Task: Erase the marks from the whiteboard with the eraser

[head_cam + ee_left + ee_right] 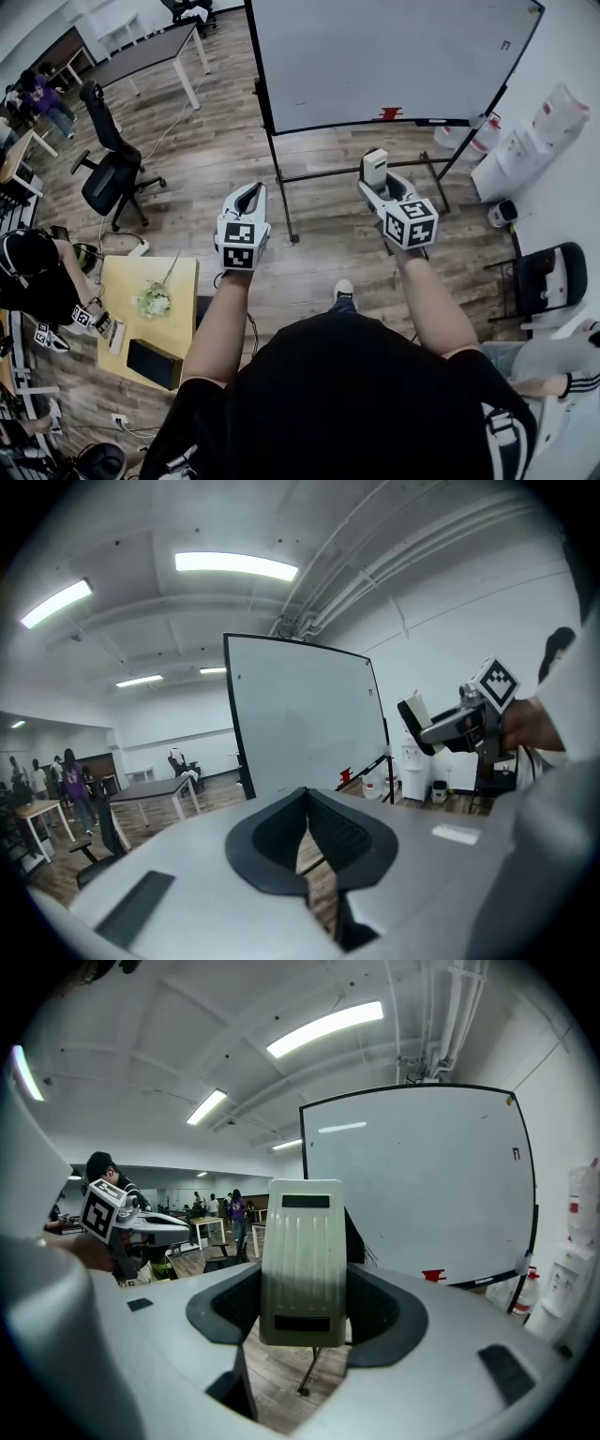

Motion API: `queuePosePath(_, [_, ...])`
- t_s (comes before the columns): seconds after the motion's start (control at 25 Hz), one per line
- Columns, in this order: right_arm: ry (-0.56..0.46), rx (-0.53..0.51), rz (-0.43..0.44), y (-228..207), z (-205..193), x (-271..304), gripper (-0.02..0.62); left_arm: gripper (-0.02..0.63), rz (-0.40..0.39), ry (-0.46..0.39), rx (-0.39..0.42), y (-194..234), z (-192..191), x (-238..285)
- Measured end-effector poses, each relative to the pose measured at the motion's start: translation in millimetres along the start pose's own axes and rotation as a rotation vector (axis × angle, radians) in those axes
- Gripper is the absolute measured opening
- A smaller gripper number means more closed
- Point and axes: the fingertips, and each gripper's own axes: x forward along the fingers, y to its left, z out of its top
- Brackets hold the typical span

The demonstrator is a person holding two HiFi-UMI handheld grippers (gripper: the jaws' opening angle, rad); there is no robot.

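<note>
— So, where's the eraser [302, 1241]?
— At one o'clock, clamped upright in the right gripper [302, 1293]. The whiteboard [394, 56] is at twelve, well apart. Eraser looks light, stiff and ribbed, so holding it by the flanks should work. Left gripper [305, 834] is pinched together, empty.

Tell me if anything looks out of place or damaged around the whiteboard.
Nothing stands out. The whiteboard looks clean, with no marks that I can make out. The eraser sits straight between the jaws of the right tool, and the left tool is shut on nothing. No spill or damage shows.
</note>
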Motion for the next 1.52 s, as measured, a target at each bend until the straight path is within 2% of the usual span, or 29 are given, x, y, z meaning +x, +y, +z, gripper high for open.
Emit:
queuePosePath(0.16, [0.006,0.002,0.007,-9.1,-2.8,7.3,0.252,0.013,-0.003,0.035,0.006,-0.8,-11.2,11.6])
queuePosePath(0.52, [0.026,0.004,0.024,-33.4,-8.1,27.9,0.252,0.013,0.02,0.028,-0.006,-1.7,-4.8,39.7])
queuePosePath(0.8, [0.04,0.011,0.04,-52.7,-10.0,50.7,0.252,0.014,0.021,0.072,-0.004,0.2,-15.8,64.9])
queuePosePath(1.52, [0.112,-0.001,0.102,-100.0,-20.7,119.9,0.252,0.014,0.056,0.121,-0.04,16.7,-30.1,138.7])
